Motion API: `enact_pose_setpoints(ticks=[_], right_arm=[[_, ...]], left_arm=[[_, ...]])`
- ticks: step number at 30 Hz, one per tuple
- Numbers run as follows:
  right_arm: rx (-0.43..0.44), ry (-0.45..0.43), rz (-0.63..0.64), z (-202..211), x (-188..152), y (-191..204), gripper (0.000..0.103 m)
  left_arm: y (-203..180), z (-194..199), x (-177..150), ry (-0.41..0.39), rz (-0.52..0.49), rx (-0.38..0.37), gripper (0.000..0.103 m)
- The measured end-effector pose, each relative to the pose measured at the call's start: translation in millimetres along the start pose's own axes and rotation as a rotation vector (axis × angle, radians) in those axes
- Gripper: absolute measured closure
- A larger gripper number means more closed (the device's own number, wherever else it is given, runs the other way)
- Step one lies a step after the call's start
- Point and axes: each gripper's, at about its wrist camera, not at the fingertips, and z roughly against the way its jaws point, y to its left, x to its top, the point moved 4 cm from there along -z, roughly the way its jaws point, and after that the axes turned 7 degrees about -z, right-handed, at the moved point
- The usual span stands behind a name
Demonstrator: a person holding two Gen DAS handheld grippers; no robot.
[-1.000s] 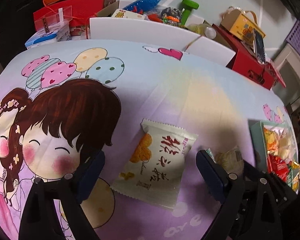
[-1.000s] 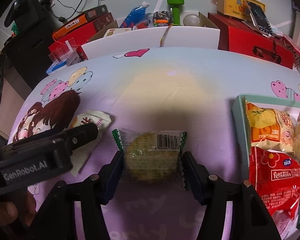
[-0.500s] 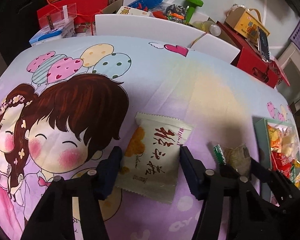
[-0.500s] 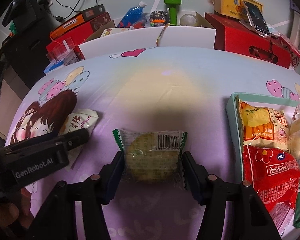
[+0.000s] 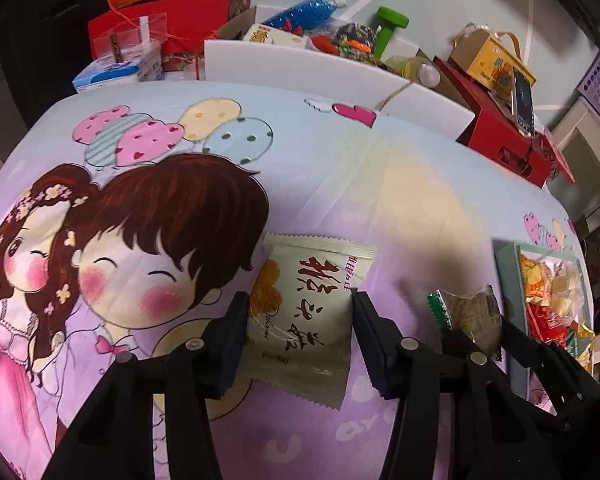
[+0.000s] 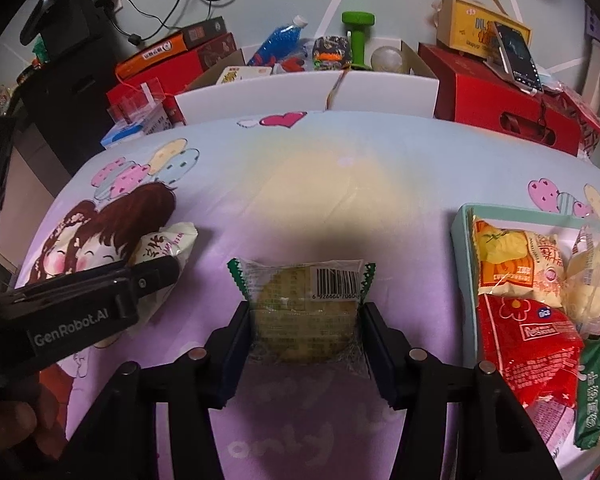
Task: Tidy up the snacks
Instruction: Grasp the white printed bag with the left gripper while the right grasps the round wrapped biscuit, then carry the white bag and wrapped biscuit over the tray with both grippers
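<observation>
A: Left wrist view: left hand-held gripper [image 5: 298, 326] straddles the cream snack packet [image 5: 306, 312], pads touching both long edges. Clenched on it, I'd say, though the packet lies flat on the cartoon-print cloth [image 5: 380, 184].

B: Right one?

A: Right hand-held gripper [image 6: 304, 332] is clamped on the clear-wrapped biscuit [image 6: 302, 312], barcode side up, low over the cloth. Just right of it sits the teal tray [image 6: 462, 248], already holding a yellow packet [image 6: 516, 264] and a red packet [image 6: 528, 344].

B: How to do it well?

A: Lift straight before swinging, so the wrapper doesn't drag and wrinkle the cloth. Squeeze gently; the biscuit probably crumbles. Clear the tray rim and set it on a free patch, not atop the pile.

B: Far end?

A: Boxes and bottle clutter behind a white box [image 6: 380, 94]. Ignore.
</observation>
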Motion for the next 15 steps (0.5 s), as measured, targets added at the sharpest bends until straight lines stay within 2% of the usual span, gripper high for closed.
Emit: enact_pose_setpoints(ticks=[10,15], right_arm=[[0.024,-0.060,0.014,33,1,6,0.046],[0.025,-0.088,0.014,53,2,5,0.046]], left_arm=[[-1,42,-2,-0.079,0.012,0.007,0.050],[-10,62,0,-0.118,-0.017,0.004,0.050]])
